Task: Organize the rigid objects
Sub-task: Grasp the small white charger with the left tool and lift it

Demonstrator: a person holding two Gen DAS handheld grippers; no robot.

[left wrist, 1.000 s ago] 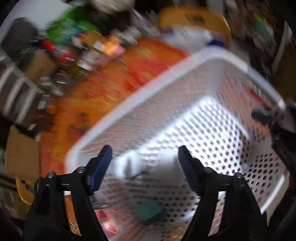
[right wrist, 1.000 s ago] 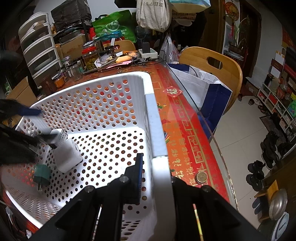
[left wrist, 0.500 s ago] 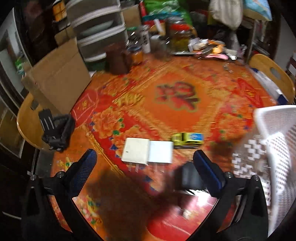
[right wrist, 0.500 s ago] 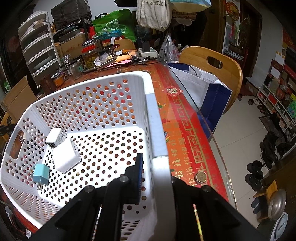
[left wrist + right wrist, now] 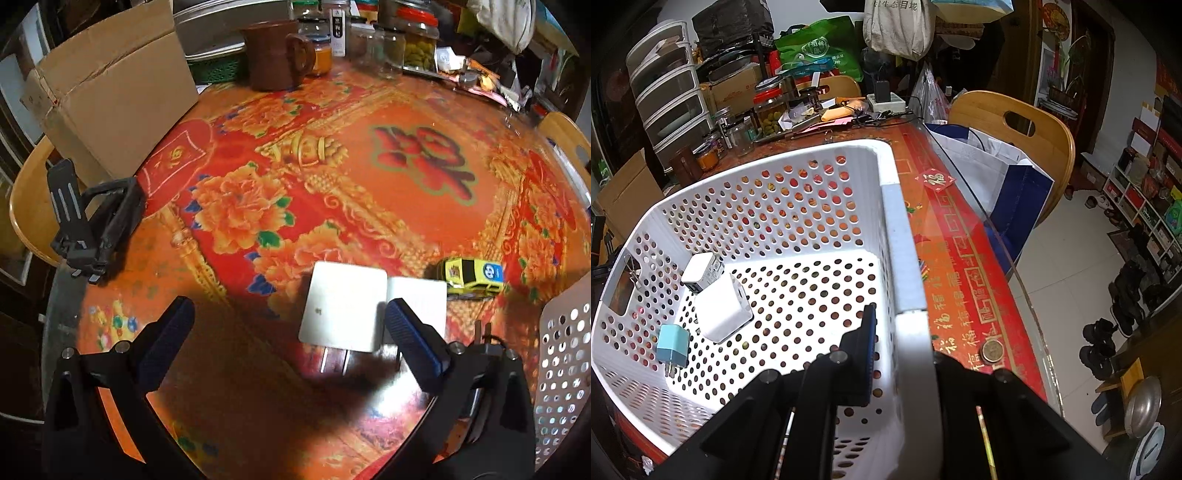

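In the left wrist view my left gripper [image 5: 291, 328] is open and empty, low over the table. Two white plug adapters lie side by side: the larger [image 5: 343, 310] sits between the fingertips toward the right one, the smaller [image 5: 421, 302] is partly behind the right finger [image 5: 413, 339]. A yellow toy car [image 5: 471, 275] lies just beyond them. In the right wrist view my right gripper [image 5: 905, 350] is shut on the rim of the white perforated basket [image 5: 897, 236]. Inside lie two white chargers [image 5: 724, 310] [image 5: 701, 271] and a light blue plug [image 5: 672, 345].
A black phone stand [image 5: 96, 225] sits at the table's left edge beside a cardboard box [image 5: 118, 88]. A brown mug [image 5: 273, 55] and several jars stand at the back. The basket's corner [image 5: 565, 362] is at the right. A coin [image 5: 993, 350] lies by the glass edge.
My left gripper left the basket, swung left over the table and moved closer to the two white adapters. The right gripper and basket have not moved.
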